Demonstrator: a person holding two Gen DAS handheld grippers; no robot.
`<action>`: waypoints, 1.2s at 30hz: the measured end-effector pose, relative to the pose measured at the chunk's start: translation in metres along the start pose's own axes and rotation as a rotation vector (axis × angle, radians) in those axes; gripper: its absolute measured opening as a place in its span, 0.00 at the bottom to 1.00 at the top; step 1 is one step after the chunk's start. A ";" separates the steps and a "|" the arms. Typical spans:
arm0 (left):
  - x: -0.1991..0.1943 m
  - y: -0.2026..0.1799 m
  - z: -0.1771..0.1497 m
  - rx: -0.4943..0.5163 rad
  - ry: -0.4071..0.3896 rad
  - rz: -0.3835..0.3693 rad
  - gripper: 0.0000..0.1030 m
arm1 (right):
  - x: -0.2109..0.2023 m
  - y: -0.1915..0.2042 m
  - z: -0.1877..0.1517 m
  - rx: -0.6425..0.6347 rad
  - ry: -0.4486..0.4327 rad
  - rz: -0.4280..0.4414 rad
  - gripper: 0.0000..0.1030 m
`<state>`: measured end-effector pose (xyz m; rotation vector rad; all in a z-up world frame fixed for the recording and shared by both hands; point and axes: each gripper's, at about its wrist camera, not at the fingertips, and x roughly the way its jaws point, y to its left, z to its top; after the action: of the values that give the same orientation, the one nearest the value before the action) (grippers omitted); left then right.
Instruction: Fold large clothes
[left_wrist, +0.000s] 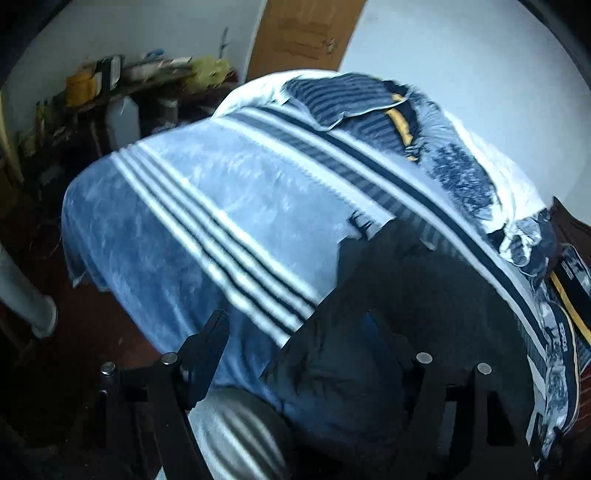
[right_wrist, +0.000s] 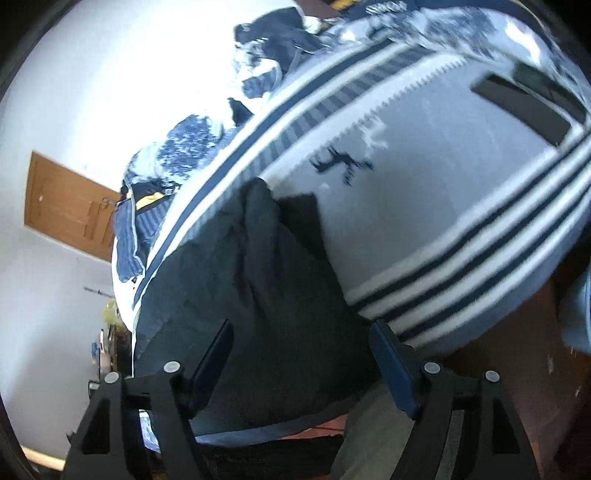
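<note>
A dark grey garment (left_wrist: 406, 295) lies spread flat on the near side of a bed, over a blue and white striped blanket (left_wrist: 221, 206). My left gripper (left_wrist: 291, 343) hovers above the garment's left edge, open, with nothing pinched; its left finger (left_wrist: 207, 350) shows clearly, while the right one blends into the dark cloth. In the right wrist view the same garment (right_wrist: 251, 288) stretches away from my right gripper (right_wrist: 303, 362), which is open too. Its two fingers (right_wrist: 391, 365) stand wide apart above the garment's near edge, and the striped blanket (right_wrist: 443, 184) lies to the right.
Crumpled blue and white bedding with yellow trim (left_wrist: 369, 107) is heaped at the bed's far side. A dark flat rectangle (right_wrist: 524, 107) rests on the blanket. A wooden door (left_wrist: 303, 33) and a cluttered shelf (left_wrist: 140, 81) stand beyond the bed. Red-brown floor (left_wrist: 110, 325) shows at the left.
</note>
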<state>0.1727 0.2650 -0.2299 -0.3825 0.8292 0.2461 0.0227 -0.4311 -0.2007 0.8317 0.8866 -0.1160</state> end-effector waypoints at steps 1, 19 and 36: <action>-0.001 -0.005 0.003 0.017 -0.010 -0.006 0.74 | -0.002 0.010 0.004 -0.032 -0.012 0.012 0.77; 0.180 -0.104 0.104 0.223 0.263 -0.137 0.74 | 0.196 0.032 0.132 -0.058 0.276 -0.041 0.67; 0.222 -0.121 0.095 0.237 0.103 0.008 0.01 | 0.234 0.070 0.146 -0.270 0.157 -0.273 0.01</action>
<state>0.4241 0.2100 -0.3110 -0.1703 0.9502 0.1336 0.2962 -0.4276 -0.2778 0.4696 1.1344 -0.1667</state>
